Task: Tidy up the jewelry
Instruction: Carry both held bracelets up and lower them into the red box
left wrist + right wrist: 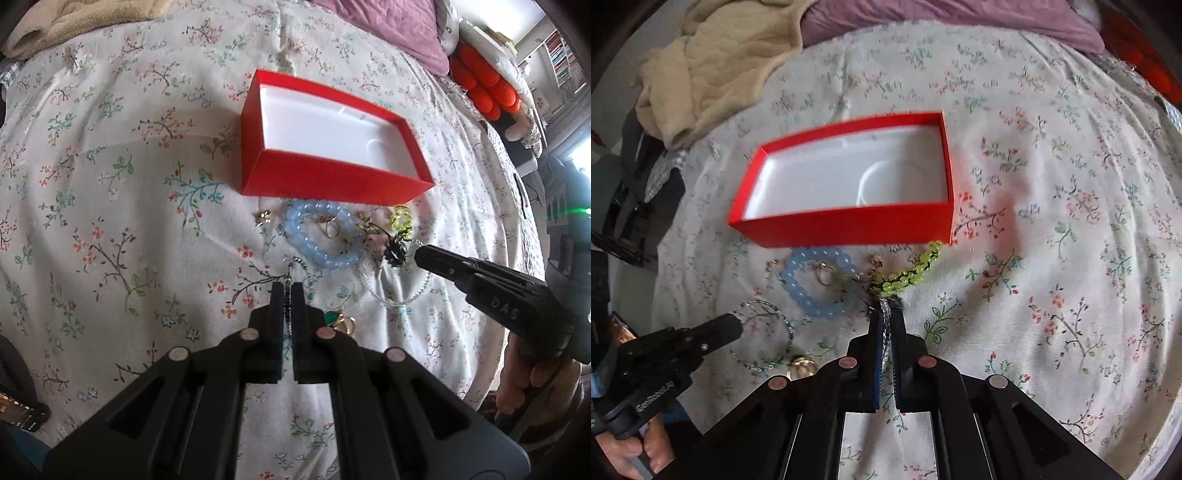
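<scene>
A red box (325, 177) with a white lining is seen lying open on a floral bedspread (110, 221), with nothing visible inside it. The jewelry is laid on the bedspread just beside the box's near wall, at about six o'clock from it.

In the left wrist view, the left gripper (288, 291) is closed, and a thin dark beaded strand (287, 306) is pinched between its jaws. A pale blue bead bracelet (321, 236) is seen at one o'clock from its tips, with a gold ring (330, 227) lying inside the bracelet's loop. A small gold charm (263, 217) is placed at nine o'clock from the bracelet. A green and gold piece (340, 321) lies at four o'clock from the tips.

In the right wrist view, the right gripper (886, 314) is closed on a clear beaded strand (885, 325), which is held between the jaws. A yellow-green sequin strand (912, 273) is stretched from the tips towards one o'clock, reaching the box's near corner. A beige blanket (713, 66) is bunched at ten o'clock from the box.
</scene>
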The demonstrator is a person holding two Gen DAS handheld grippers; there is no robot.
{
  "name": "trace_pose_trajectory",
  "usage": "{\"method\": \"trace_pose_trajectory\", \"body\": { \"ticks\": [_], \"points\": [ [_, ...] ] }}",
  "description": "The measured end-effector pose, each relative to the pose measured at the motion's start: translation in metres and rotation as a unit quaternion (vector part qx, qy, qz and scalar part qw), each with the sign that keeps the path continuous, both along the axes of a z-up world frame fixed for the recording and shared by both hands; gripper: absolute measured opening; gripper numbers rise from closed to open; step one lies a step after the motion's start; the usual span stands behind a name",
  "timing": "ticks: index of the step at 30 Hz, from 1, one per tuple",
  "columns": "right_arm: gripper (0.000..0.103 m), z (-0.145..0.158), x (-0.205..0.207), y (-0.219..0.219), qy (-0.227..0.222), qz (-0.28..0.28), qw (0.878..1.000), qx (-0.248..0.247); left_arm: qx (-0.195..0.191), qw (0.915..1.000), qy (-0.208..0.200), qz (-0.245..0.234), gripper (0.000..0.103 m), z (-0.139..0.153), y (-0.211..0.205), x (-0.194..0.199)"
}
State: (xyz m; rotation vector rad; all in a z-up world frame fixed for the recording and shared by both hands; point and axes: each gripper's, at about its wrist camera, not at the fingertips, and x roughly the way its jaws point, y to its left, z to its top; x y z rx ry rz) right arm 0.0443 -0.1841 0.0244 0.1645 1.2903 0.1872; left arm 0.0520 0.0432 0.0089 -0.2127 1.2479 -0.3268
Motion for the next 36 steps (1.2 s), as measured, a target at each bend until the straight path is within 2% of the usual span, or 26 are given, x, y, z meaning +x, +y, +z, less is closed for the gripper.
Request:
{"method": "trace_pose_trajectory", "body": {
  "ticks": [8, 14, 18, 27, 36],
  "points": [
    [0.004, 0.03, -0.005, -0.001, -0.031, -0.002, 0.999, 0.03, -0.019, 0.9994, -0.029, -0.004, 0.004, 0.025, -0.008, -0.004],
    [0.004, 0.041, -0.004, 0.004, -0.04, -0.002, 0.998, 0.045, -0.027, 0.9989, -0.038, 0.0, 0.004, 0.033, -0.015, 0.001],
    [0.004, 0.046, -0.008, 0.003, -0.028, 0.008, 0.995, 0.093, -0.026, 0.999, -0.036, -0.002, 0.004, 0.031, -0.019, 0.004],
    [0.004, 0.06, -0.01, 0.005, -0.048, 0.012, 0.994, 0.093, -0.028, 0.9989, -0.038, -0.004, 0.004, 0.032, -0.018, 0.005],
    [0.004, 0.074, 0.004, 0.007, -0.075, 0.002, 0.992, 0.101, -0.06, 0.9958, -0.07, -0.003, 0.004, 0.05, -0.023, 0.026]
  ]
}}
